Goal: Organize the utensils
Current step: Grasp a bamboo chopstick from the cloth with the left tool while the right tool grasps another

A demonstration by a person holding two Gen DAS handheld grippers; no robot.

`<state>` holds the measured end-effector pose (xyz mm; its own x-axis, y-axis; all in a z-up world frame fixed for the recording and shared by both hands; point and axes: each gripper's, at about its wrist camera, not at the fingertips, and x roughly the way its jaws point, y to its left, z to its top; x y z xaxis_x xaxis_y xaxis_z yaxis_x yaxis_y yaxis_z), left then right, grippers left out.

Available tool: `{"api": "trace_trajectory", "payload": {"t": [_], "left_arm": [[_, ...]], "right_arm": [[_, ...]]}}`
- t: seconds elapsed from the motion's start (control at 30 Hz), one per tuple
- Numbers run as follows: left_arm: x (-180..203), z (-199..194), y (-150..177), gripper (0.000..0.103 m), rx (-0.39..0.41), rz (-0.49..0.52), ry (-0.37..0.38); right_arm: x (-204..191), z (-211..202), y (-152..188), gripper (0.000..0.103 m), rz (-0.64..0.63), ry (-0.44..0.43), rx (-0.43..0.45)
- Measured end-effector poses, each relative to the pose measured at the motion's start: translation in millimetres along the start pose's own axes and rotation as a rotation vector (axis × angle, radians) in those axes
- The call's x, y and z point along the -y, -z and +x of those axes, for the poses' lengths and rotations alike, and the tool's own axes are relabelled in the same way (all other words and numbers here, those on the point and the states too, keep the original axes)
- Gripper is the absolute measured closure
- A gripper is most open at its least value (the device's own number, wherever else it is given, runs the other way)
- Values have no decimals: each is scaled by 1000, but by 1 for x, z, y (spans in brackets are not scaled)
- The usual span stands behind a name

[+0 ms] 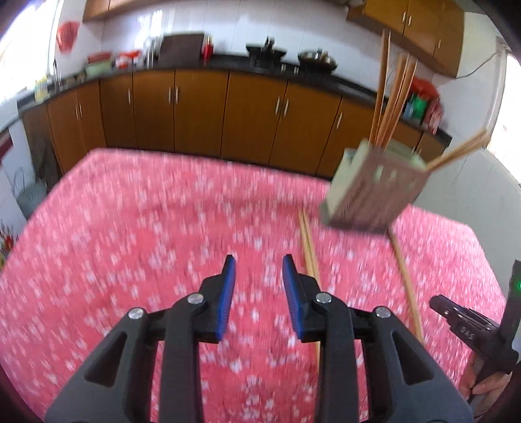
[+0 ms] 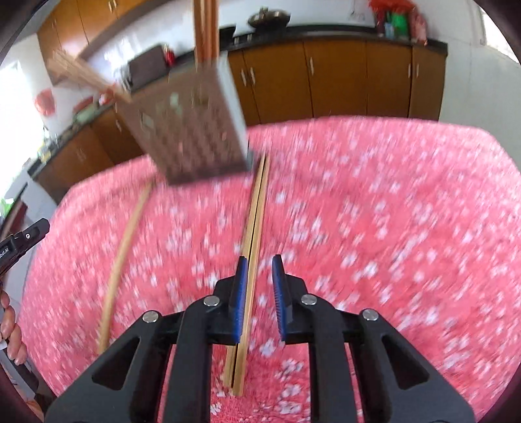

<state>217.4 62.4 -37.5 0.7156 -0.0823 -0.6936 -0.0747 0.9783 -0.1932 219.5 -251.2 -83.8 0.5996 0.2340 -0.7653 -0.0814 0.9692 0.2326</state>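
A brown perforated utensil holder (image 1: 371, 192) (image 2: 192, 130) stands on the table with several wooden chopsticks (image 1: 390, 97) (image 2: 205, 29) upright or leaning in it. A pair of chopsticks (image 1: 311, 253) (image 2: 257, 208) lies flat on the cloth in front of it. A single chopstick (image 1: 407, 283) (image 2: 120, 266) lies to one side. My left gripper (image 1: 258, 258) is open over bare cloth, just left of the pair, with nothing between its pads. My right gripper (image 2: 259, 258) is open and straddles the pair, which runs beside its left pad (image 2: 239, 293) with a gap to the other pad.
The table wears a red cloth with white flowers (image 1: 146, 227) (image 2: 390, 211). Brown kitchen cabinets (image 1: 195, 110) and a dark counter with pots stand beyond its far edge. A hand (image 2: 9, 325) holds the left gripper's body at the left edge of the right wrist view.
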Motion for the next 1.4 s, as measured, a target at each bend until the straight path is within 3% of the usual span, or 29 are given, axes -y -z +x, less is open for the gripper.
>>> {"api": "trace_trajectory", "payload": {"t": [0.17, 0.77, 0.87, 0.97, 1.03, 1.2, 1.4], "left_arm": [[4, 15, 20, 72, -63, -1, 27], [31, 46, 35, 74, -181, 6, 102], [32, 50, 37, 75, -190, 12, 106], [35, 48, 38, 80, -191, 23, 122], [37, 48, 39, 82, -191, 34, 128], [45, 44, 40, 85, -170, 69, 153], [53, 51, 43, 88, -170, 123, 94]], "right_arm": [[-6, 10, 2, 88, -17, 18, -18], [-3, 16, 4, 89, -55, 32, -23], [-3, 17, 5, 95, -80, 83, -10], [13, 15, 2, 95, 0, 160, 14], [27, 12, 0, 95, 53, 167, 19], [29, 9, 0, 95, 15, 183, 22], [31, 8, 0, 95, 9, 183, 24]]}}
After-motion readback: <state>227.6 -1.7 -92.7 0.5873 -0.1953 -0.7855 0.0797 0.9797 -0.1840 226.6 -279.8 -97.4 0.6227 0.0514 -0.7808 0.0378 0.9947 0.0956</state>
